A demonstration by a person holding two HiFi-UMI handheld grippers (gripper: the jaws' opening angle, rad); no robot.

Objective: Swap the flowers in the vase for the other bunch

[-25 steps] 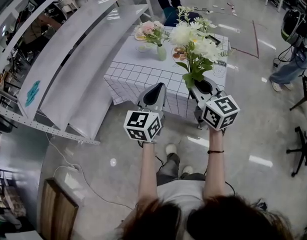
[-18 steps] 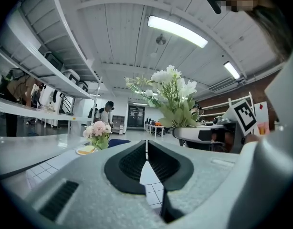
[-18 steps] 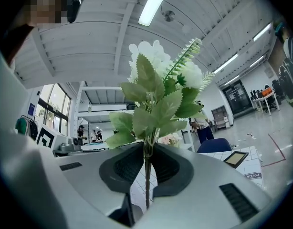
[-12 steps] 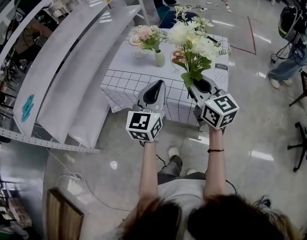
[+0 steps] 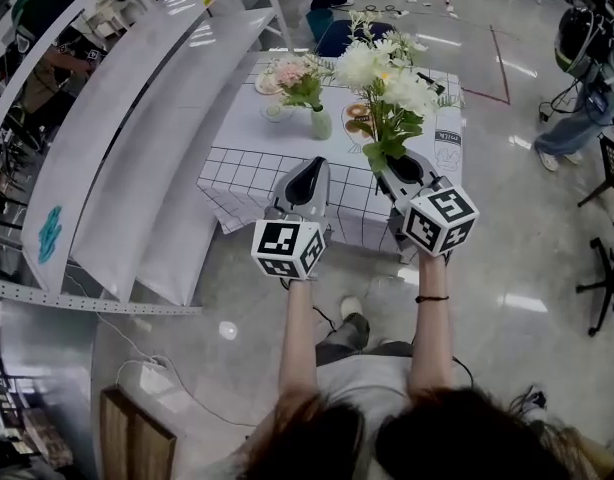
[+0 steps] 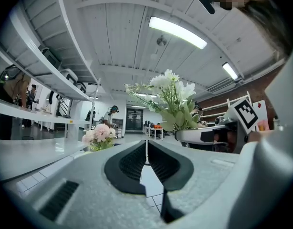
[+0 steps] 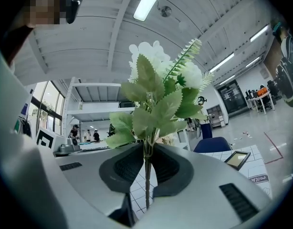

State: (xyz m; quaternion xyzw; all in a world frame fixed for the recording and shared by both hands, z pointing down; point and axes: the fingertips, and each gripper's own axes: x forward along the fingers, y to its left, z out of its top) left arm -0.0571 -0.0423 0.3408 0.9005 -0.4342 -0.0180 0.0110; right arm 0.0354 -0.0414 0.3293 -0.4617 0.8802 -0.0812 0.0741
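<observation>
Left gripper (image 5: 309, 168) is clenched with nothing in it: in the left gripper view its black ribbed pads (image 6: 132, 161) meet along a thin line, no object between them. Right gripper (image 5: 395, 168) is clamped on the thin green stem (image 7: 146, 175) of the bunch of white artificial flowers with green leaves (image 5: 387, 83). The stem runs upright through the closed pads, and the leaves and blooms fan out just above the jaws. Both grippers are held out level side by side, apart from each other, over the glossy grey floor (image 5: 507, 258) at the near edge of the table with the white grid-pattern cloth (image 5: 257, 163). The white bunch is in the air in front of the table, not touching it. The bunch of pink artificial flowers (image 5: 297, 68) sits upright in the small pale green vase (image 5: 321, 123), which stands on the table beyond the left gripper and well apart from both grippers. A small clear or white dish (image 5: 277, 111) sits just left of the vase. A brown round item (image 5: 359, 110) sits to its right, partly hidden behind the white bunch; it could be a plate, hard to tell. A small brown-framed picture (image 7: 237, 159) lies on the cloth, seen in the right gripper view. A blue chair (image 5: 337, 33) stands at the far side of the table. Long white metal shelving (image 5: 137, 118) runs along the left side. A bystander in jeans (image 5: 577, 133) stands at the right edge.
</observation>
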